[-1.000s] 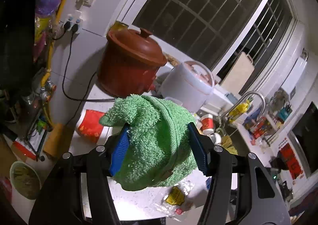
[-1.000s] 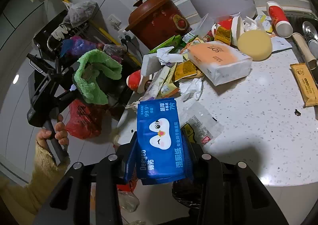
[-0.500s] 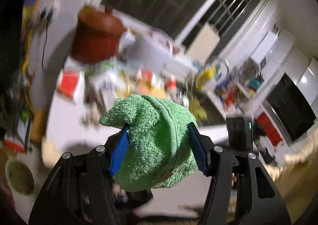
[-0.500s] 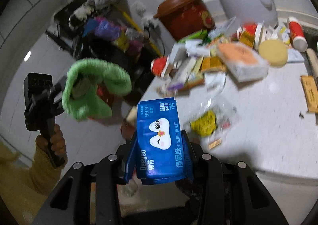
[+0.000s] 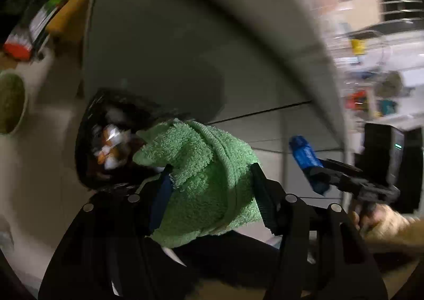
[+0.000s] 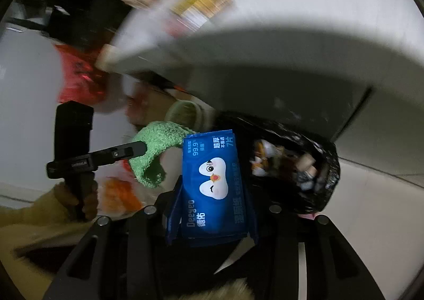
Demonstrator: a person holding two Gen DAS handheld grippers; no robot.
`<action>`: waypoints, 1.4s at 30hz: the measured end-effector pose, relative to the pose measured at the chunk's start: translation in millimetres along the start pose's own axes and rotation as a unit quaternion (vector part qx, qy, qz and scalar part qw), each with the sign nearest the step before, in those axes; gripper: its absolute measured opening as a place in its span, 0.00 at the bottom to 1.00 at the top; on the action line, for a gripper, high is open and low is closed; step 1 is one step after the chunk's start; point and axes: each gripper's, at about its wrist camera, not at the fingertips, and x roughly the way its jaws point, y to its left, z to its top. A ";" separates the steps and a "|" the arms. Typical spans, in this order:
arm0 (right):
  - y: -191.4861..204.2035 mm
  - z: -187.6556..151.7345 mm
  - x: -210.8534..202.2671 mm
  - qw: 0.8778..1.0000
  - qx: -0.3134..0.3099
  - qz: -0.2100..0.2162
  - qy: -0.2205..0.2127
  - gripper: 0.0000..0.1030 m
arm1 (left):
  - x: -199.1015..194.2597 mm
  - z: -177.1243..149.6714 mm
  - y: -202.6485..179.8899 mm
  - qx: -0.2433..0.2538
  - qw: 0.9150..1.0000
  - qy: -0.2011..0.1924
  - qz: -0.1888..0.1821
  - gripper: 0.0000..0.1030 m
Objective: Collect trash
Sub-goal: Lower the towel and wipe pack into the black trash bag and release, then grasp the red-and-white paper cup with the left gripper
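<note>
My left gripper (image 5: 209, 180) is shut on a green towel (image 5: 204, 178); it also shows in the right wrist view (image 6: 153, 151), left of the pack. My right gripper (image 6: 214, 194) is shut on a blue wet-wipe pack (image 6: 214, 183); the pack shows in the left wrist view (image 5: 304, 157) at the right. A black trash bag (image 6: 318, 167) with wrappers inside stands on the floor below the counter, just right of the pack. In the left wrist view the bag (image 5: 87, 141) lies just beyond and left of the towel.
The white counter edge (image 6: 265, 43) overhangs above the bag, with blurred litter on top. A green bowl (image 5: 10, 101) sits on the floor at the left. A red bag (image 6: 79, 80) hangs at the left. Grey cabinet fronts (image 5: 172, 48) stand behind the bag.
Both grippers have swung down from the counter top to below its edge, toward the trash bag on the floor. Each keeps its hold on its item.
</note>
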 end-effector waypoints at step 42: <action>108.3 60.1 -111.7 0.975 -0.092 -0.030 -0.200 0.88 | -164.4 213.4 -85.8 0.206 0.924 -0.242 0.212 0.87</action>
